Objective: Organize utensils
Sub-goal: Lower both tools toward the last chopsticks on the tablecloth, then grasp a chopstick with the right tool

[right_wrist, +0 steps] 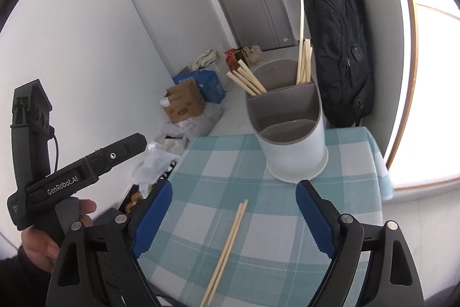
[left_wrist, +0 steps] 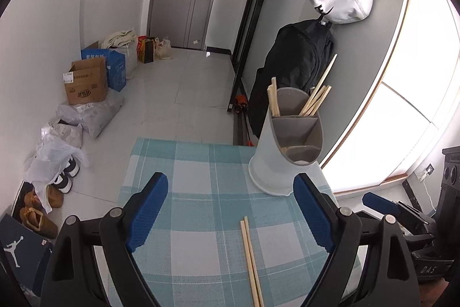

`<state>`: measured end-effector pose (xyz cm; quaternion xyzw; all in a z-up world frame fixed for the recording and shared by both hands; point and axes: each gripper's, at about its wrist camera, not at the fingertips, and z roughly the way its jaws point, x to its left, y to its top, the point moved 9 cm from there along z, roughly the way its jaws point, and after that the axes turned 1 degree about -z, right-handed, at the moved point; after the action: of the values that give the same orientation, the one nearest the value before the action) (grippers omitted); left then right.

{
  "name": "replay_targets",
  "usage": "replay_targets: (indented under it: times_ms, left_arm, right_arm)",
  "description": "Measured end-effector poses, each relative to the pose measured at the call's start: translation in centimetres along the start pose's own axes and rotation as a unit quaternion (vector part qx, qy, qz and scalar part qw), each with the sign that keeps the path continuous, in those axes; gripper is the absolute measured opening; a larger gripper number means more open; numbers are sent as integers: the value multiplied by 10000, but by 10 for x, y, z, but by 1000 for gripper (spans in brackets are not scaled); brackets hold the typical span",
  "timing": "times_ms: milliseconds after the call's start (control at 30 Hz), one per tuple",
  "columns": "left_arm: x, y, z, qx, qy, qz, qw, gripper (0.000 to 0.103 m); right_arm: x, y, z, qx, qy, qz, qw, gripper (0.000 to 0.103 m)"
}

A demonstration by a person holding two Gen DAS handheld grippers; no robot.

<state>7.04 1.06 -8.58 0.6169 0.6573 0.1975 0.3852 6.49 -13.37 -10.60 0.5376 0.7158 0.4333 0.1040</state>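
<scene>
Wooden chopsticks [right_wrist: 227,249] lie loose on the checked cloth [right_wrist: 273,235] between the spread right gripper [right_wrist: 234,216] fingers; left gripper [left_wrist: 231,213] likewise spread, empty.

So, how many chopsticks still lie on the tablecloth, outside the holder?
2: a pair of chopsticks lies side by side on the checked tablecloth, in front of the utensil holder. More chopsticks stand inside the holder's rear compartments; any beyond the frame's bottom edge would be hidden.
</scene>
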Motion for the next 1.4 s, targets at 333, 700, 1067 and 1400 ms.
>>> replay_targets:
  times_ms: [333, 700, 1067, 1400]
  left_arm:
    - [36, -11, 15, 324, 102, -335, 9989, 86]
    - [64, -28, 30, 705, 244, -716, 9946, 86]
    - [78, -33, 37, 981, 203, -1110, 9888, 86]
    - [82, -34, 37, 1039, 180, -1216, 9870, 86]
  right_arm:
    - [-8, -37, 69, 1359, -169, 199, 9904, 61]
    - [-16, -64, 136, 2420, -219, 722, 9673, 29]
    - [-18, -61, 170, 2828, -580, 817, 9539, 18]
    - [-27, -62, 162, 2950, -998, 565, 9486, 4]
